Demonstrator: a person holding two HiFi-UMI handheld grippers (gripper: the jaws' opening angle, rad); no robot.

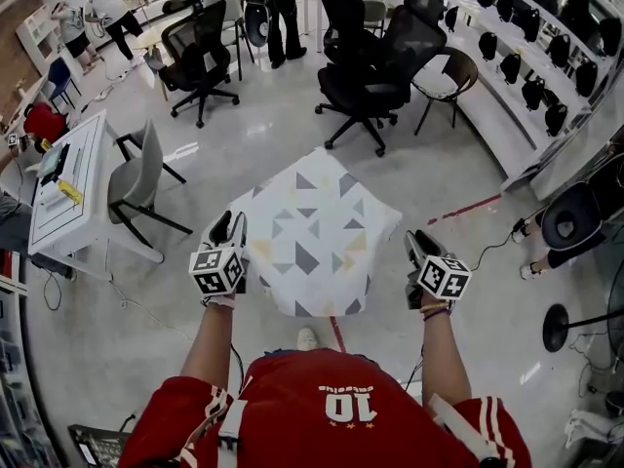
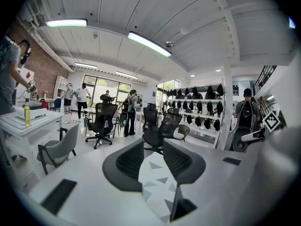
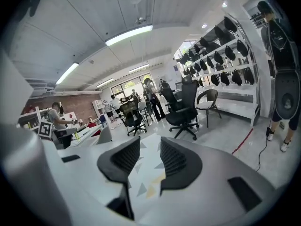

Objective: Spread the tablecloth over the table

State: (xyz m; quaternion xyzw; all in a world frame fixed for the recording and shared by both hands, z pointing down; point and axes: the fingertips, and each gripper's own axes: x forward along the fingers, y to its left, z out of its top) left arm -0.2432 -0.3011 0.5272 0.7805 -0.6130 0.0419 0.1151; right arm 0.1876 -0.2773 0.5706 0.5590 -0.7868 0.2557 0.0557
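The cloth (image 1: 317, 232), white with grey and yellow triangles, lies spread out in front of the person. Its top is flat and its near edge folds downward, and whatever carries it is hidden beneath. The left claw (image 1: 232, 222) sits just beside the cloth's left edge and the right claw (image 1: 417, 238) just beside its right edge. Both point away from the person, with their marker cubes nearest the wrists. In the left gripper view the left claw's dark ribbed pads (image 2: 129, 161) stand spread apart. The cloth's triangle pattern shows flat and unwrinkled in the gap between them, and neither pad presses on it. The right gripper view shows the same: the right claw is spread, the cloth is visible in the gap, and nothing is pinched. Whether the fabric brushes a pad on either side cannot be told. Beyond the cloth stand black office chairs (image 1: 375, 66) on a glossy floor (image 1: 244, 135). To the cloth's left is a grey chair (image 1: 136, 178), and farther left a white desk (image 1: 68, 193). To its right a red line (image 1: 468, 208) runs across the floor, and well beyond that a shelf (image 1: 497, 100) carries rows of black rounded things. Just on the cloth's near side a pale shoe (image 1: 307, 337) shows above the person's red jersey (image 1: 331, 408).
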